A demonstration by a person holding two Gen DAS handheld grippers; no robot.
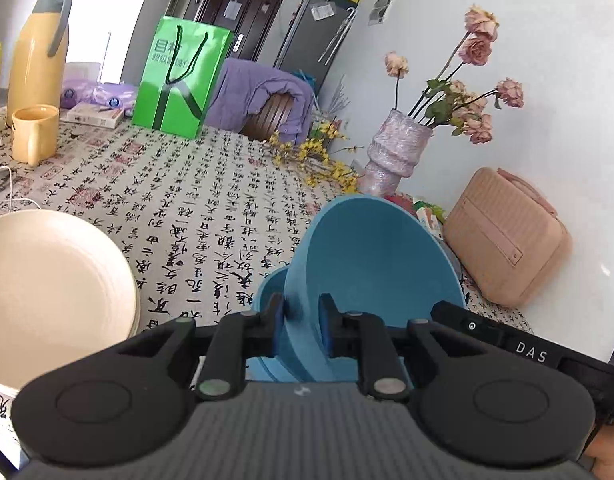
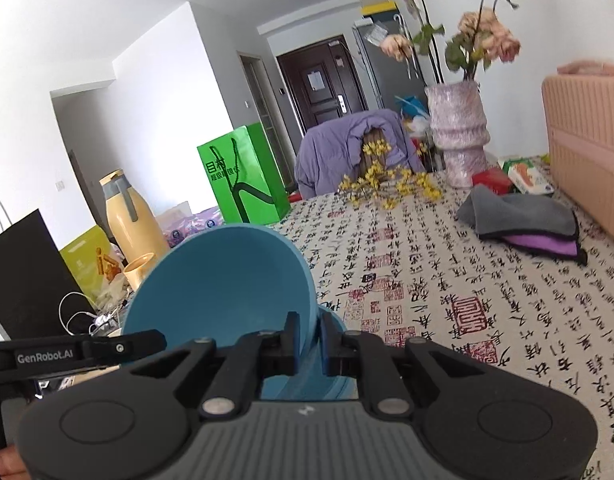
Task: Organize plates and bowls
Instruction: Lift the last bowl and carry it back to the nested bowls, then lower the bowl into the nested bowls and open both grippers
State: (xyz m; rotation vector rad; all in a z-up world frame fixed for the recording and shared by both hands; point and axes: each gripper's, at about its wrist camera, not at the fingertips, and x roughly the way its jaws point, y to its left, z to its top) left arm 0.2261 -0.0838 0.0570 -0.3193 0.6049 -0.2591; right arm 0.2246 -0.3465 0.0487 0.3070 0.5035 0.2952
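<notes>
In the left wrist view my left gripper (image 1: 303,308) is shut on the wall of a blue bowl (image 1: 379,256), which is tipped on edge with its hollow facing right. A second blue rim (image 1: 267,292) shows low beside it. A stack of cream plates (image 1: 47,280) lies at the left on the patterned tablecloth (image 1: 211,208). In the right wrist view my right gripper (image 2: 309,324) is shut on a blue bowl (image 2: 219,280) tipped with its hollow facing left, and another blue edge (image 2: 339,326) sits just right of the fingers. I cannot tell whether both views show the same bowl.
Yellow flask (image 1: 35,52), yellow mug (image 1: 33,134) and green bag (image 1: 179,80) stand at the far left. A vase of roses (image 1: 395,156), yellow sprigs (image 1: 315,156) and a pink case (image 1: 507,236) are at the right. Grey and purple cloths (image 2: 523,216) lie near the case.
</notes>
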